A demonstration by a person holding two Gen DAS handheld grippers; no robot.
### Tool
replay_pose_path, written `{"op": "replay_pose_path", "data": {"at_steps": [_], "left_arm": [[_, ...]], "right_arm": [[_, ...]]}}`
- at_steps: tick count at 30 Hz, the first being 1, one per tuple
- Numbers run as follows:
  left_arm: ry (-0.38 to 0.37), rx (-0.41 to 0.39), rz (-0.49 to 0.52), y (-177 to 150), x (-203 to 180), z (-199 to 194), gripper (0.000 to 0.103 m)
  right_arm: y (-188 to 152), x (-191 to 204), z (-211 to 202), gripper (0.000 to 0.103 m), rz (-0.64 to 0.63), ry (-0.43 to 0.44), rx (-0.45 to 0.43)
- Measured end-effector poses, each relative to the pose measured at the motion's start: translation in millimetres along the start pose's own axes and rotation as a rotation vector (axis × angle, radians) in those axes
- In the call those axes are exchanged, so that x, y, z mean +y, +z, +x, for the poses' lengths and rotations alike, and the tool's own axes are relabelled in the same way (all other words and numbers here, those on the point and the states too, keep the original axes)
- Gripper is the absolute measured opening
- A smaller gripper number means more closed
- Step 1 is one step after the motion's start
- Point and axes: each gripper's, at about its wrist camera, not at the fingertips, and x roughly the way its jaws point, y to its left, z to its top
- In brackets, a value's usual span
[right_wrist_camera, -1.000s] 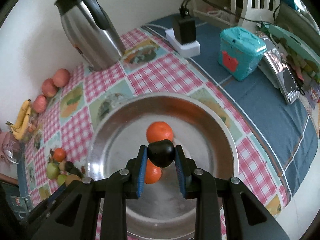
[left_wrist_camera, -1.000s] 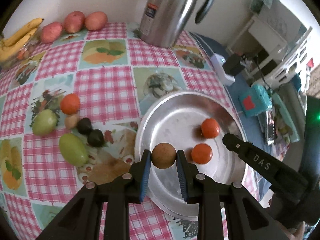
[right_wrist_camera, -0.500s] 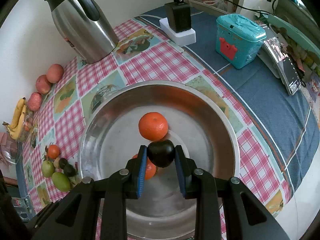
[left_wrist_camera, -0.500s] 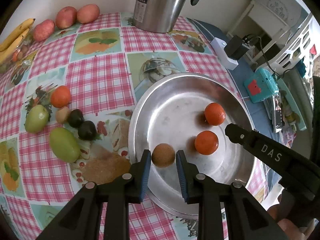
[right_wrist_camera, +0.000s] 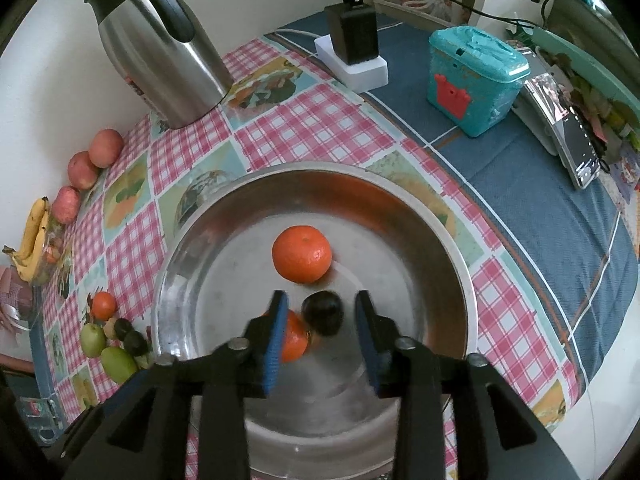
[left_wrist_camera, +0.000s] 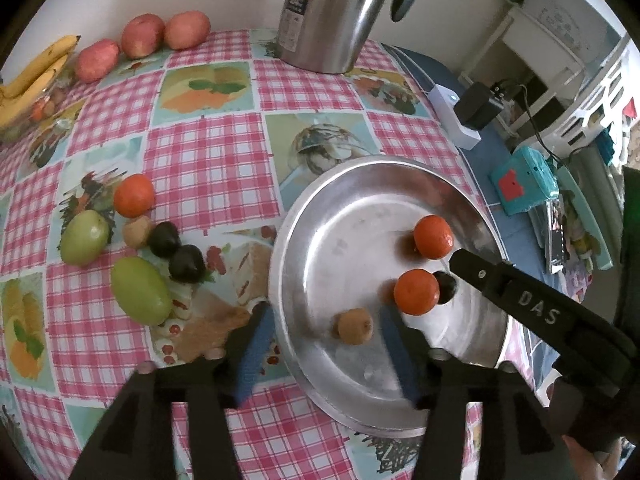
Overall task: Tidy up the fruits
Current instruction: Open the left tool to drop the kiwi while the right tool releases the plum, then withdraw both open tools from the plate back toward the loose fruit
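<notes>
Released since earlier: brown fruit point(left_wrist_camera: 354, 326) and dark plum point(right_wrist_camera: 323, 312), both now resting in metal dish point(left_wrist_camera: 320, 216), lower centre. Left gripper point(left_wrist_camera: 326, 344) and right gripper point(right_wrist_camera: 320, 330): jaws just opening, parted, gripping nothing.

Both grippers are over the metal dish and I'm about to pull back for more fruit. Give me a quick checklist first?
1. Left gripper free of the small brown round fruit: ok. Its jaws have just been opening; the fruit lies in the round silver metal dish, pads clear of it.
2. Right gripper free of the dark round fruit: ok. Jaws have just been opening, with a gap on both sides.
3. Dark fruit settled: cannot tell, it looks blurred beside the nearer orange tangerine.
4. Both tangerines in the dish: ok, the second sits further in.
5. Fruit left on the checked tablecloth: not ok, two green fruits and others remain.
</notes>
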Motion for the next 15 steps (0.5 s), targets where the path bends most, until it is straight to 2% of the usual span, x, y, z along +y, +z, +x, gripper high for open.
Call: {"op": "replay_pose_path", "data": {"at_steps": [7,15], "left_arm": [[0.060,-0.003,-0.097,5,27,-9,0.072],[0.107,-0.052,-0.232,7,71,-27,0.074]], "right_arm": [[1,10,-7,0.045,-0.030,0.034,-0.027],[-3,28,-8,0.045,-0.092,0.038,-0.032]]}}
